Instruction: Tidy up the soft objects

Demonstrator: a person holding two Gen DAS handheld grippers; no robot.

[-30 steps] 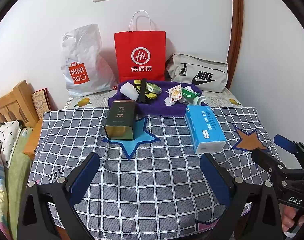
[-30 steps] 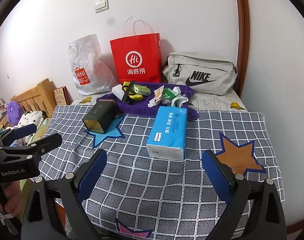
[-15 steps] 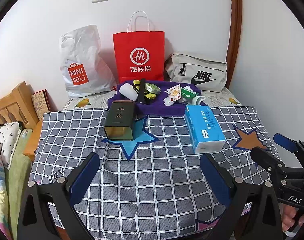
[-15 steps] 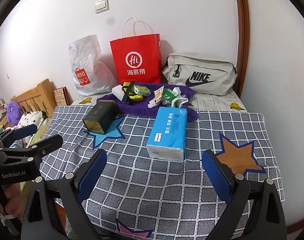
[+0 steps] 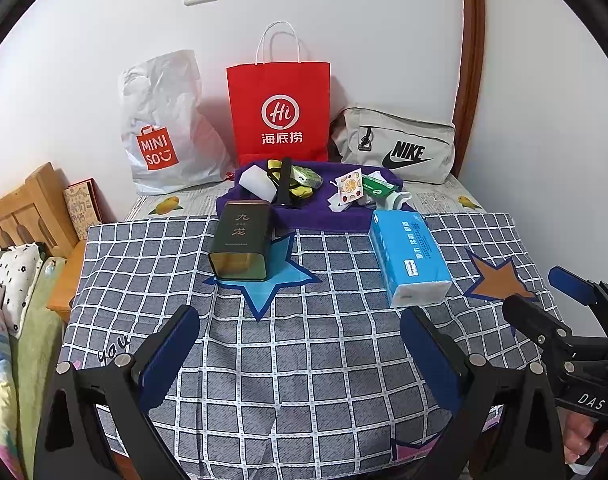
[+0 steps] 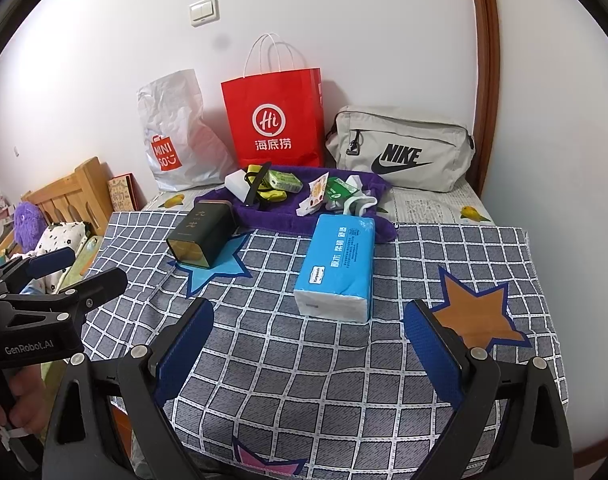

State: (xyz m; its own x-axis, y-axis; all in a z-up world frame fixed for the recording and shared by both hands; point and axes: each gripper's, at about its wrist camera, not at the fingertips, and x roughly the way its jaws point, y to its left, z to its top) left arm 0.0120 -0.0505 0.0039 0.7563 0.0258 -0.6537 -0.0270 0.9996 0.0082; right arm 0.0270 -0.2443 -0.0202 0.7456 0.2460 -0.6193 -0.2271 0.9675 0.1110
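A blue tissue pack (image 5: pixel 410 258) (image 6: pixel 338 266) lies on the checked cloth (image 5: pixel 304 360) (image 6: pixel 304 360). A dark tea tin (image 5: pixel 239 246) (image 6: pixel 201 238) lies on its side on a blue star. Behind them a purple towel (image 5: pixel 304 216) (image 6: pixel 271 216) holds small packets, a white block and yellow-green items. My left gripper (image 5: pixel 299 344) is open and empty above the cloth's near edge. My right gripper (image 6: pixel 308 340) is open and empty, just short of the tissue pack. Each gripper shows in the other's view, the right one (image 5: pixel 552 300) and the left one (image 6: pixel 79 272).
A white Miniso bag (image 5: pixel 163 128), a red paper bag (image 5: pixel 279 112) and a grey Nike bag (image 5: pixel 396 148) stand against the back wall. A wooden bed frame (image 5: pixel 27 216) and bedding lie to the left. A wall is close on the right.
Both grippers stay open and nearly still; the left view has shifted very slightly.
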